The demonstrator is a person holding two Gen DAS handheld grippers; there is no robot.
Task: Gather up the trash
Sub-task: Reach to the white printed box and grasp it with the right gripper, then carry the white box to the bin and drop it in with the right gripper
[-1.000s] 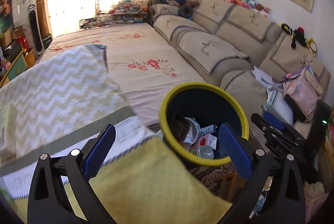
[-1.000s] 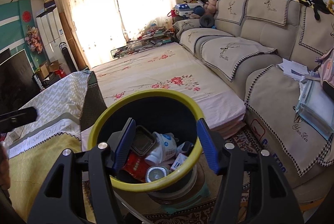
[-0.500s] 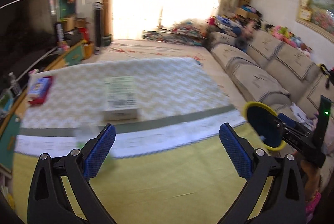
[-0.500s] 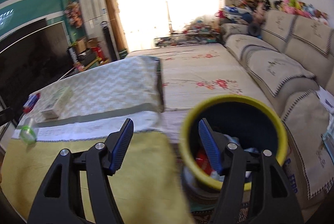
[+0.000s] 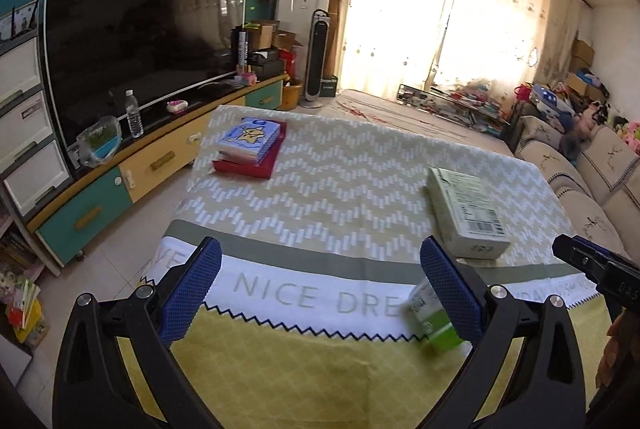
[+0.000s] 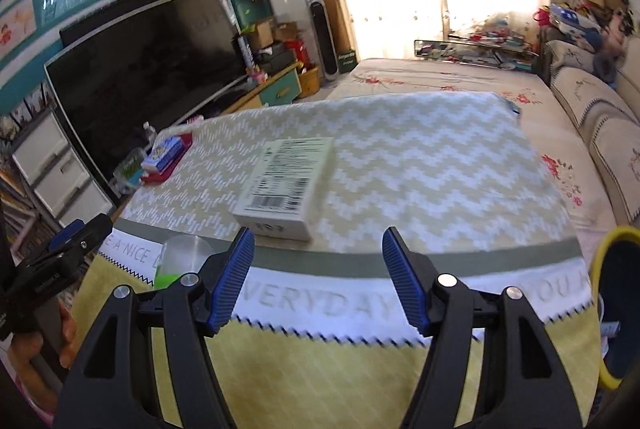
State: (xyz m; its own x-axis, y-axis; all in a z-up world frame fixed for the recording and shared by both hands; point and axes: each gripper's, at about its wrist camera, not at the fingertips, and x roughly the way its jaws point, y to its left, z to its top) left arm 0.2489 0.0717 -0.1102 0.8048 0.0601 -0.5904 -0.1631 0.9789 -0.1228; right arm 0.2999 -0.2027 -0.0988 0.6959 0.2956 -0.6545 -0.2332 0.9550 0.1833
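Yellow-rimmed dark trash bin [image 6: 614,309] sits off the table's right edge. Both claws are spread apart with nothing in them: left gripper [image 5: 320,293], right gripper [image 6: 318,279]. A small green-and-white carton [image 5: 430,321] sits just beside the left one's right finger, with the pale cardboard box [image 6: 286,185] further back on the zigzag tablecloth [image 6: 420,165].

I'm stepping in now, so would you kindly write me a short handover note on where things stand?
Left tongs: open, empty.
Right tongs: open, empty, jaws just opening a little.
Pale green box lies on the zigzag cloth.
Small green cup sits near the cloth's front edge, beside the left tongs.
Yellow-rimmed bin, at the table's right end, already holds trash.
Left: bin the cup and box.
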